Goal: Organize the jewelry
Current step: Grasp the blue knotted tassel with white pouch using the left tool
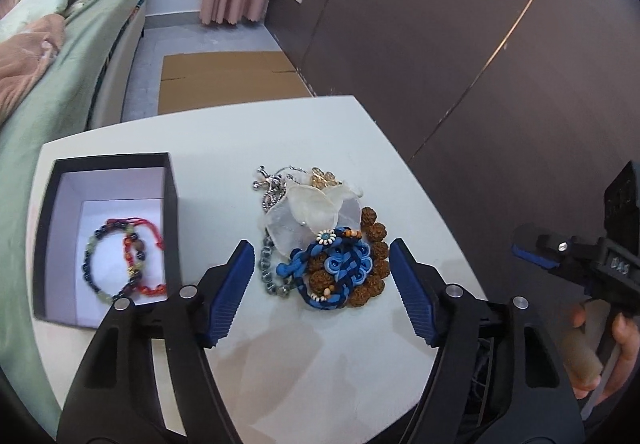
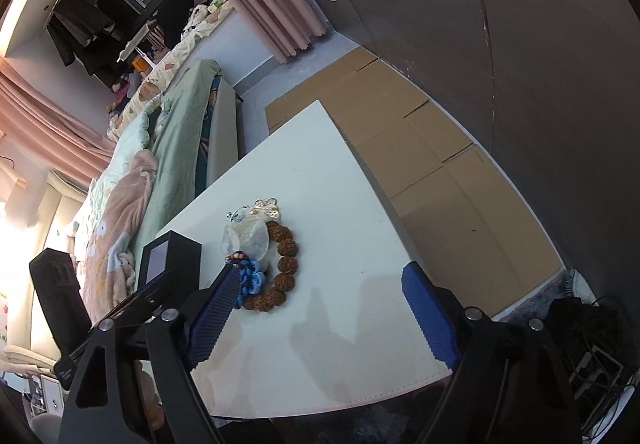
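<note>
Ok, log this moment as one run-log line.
left gripper: open, over blue knotted cord bracelet | right gripper: open, empty | black open box: two beaded bracelets inside | pile unsorted

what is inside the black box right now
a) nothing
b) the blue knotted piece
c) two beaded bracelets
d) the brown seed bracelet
c: the left wrist view shows two beaded bracelets lying in the box, while the blue knot and brown seed beads sit in the pile on the table.
</note>
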A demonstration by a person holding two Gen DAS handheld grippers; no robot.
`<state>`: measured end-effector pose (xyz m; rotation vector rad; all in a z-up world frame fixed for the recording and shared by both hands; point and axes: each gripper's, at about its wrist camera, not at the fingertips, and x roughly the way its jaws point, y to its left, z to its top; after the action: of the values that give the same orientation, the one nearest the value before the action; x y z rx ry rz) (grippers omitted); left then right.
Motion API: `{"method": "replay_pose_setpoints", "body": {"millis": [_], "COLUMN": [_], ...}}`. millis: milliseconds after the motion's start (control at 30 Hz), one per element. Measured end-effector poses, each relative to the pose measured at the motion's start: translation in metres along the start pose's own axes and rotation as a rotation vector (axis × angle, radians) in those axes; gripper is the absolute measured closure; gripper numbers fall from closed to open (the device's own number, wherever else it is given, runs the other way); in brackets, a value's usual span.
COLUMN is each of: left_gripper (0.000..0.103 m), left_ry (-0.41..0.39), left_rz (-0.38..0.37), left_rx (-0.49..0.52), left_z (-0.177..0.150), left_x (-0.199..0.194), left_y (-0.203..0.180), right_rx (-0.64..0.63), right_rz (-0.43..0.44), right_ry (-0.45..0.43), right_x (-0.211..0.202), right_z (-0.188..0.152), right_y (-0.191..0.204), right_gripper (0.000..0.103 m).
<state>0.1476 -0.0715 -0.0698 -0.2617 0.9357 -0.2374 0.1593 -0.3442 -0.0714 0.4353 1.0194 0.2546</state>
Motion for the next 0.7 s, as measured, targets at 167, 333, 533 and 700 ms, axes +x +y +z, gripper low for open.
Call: {"method": "replay_pose_setpoints", "body": {"millis": [167,333,533,700], "left_gripper": [0.040,0.040,0.062,0.086], "left_ry": [0.039,0.047,0.071,0.058], "left_rz": [0.021,0.058,0.052,0.071], "left_rx": [0.027,0.112,0.148,0.192], "left_z": [0.001,-0.002,-0.003,-0.007], "left_x": [0.023,0.035,0.049,0.047], "left_y": [-0.005,-0.016,-0.022,-0.030], "right_rx": [-0.006,-0.018,-0.015,-0.018], "right_rz": [0.004,0.014,0.015,0.011], "right_ry": [0.005,0.008,0.009,0.011], "right_x": [0.003,0.004,0.005,0.005], "right_z": [0.004,0.008,0.011,0.010], "right_y": [0.001,0.004,0.004,0.004], "right_gripper": [0.022,0.022,0.022,0.022]}}
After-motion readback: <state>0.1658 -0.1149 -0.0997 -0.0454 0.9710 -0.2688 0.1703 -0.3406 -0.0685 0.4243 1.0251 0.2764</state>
